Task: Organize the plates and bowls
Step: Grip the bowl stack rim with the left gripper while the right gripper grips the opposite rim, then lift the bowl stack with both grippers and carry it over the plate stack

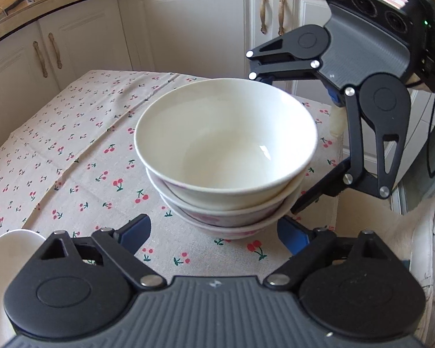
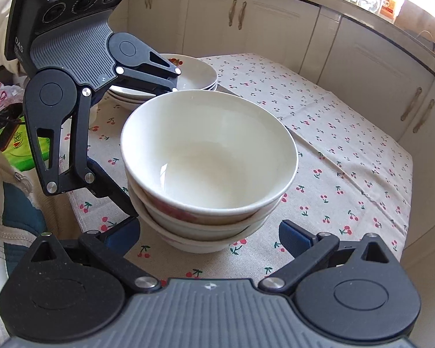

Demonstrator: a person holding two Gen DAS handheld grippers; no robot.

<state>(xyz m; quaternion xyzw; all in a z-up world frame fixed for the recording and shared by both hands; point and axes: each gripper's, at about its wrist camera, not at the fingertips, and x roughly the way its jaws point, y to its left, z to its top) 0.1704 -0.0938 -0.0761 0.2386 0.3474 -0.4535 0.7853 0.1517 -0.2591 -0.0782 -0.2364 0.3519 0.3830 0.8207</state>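
Three white bowls (image 1: 226,156) with pink outer patterns sit nested at the centre of the cherry-print desk (image 1: 72,156), the left hand-held gripper (image 1: 214,233) gaping open at 6 o'clock, the right hand-held gripper (image 2: 210,236) likewise open, and stacked plates (image 2: 194,72) at 11 o'clock.

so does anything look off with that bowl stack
The top white ceramic bowl sits tilted and off-centre on the two cherry-patterned bowls below, not fully nested. Both tongs stand open around the stack, touching nothing. No spills or chips show on the cherry-print tablecloth.
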